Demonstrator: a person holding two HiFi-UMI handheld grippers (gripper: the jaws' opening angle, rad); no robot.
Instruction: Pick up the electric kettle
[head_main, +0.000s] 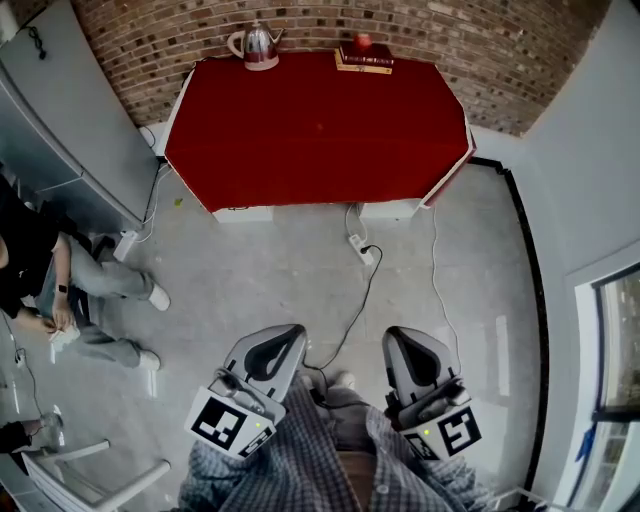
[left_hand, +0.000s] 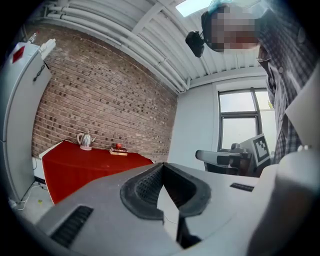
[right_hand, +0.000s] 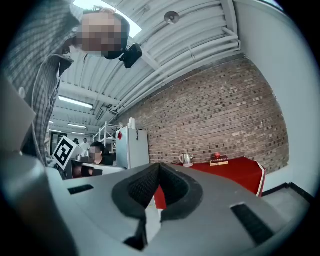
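Note:
A shiny steel electric kettle (head_main: 258, 45) stands on its base at the far left corner of the red table (head_main: 320, 140), against the brick wall. Far short of it, both grippers hang close to my body over the floor. My left gripper (head_main: 287, 331) has its jaws pressed together with nothing between them, and my right gripper (head_main: 398, 335) is shut and empty as well. The left gripper view shows the kettle (left_hand: 85, 140) small and distant beyond my shut left gripper (left_hand: 162, 165). In the right gripper view the kettle (right_hand: 186, 159) sits past my right gripper (right_hand: 159, 165).
A stack of books with a red apple (head_main: 365, 55) sits at the table's back right. A power strip and cable (head_main: 360, 248) lie on the grey floor before the table. A person (head_main: 50, 285) sits at left, beside a grey fridge (head_main: 70, 110). A chair (head_main: 80, 470) stands lower left.

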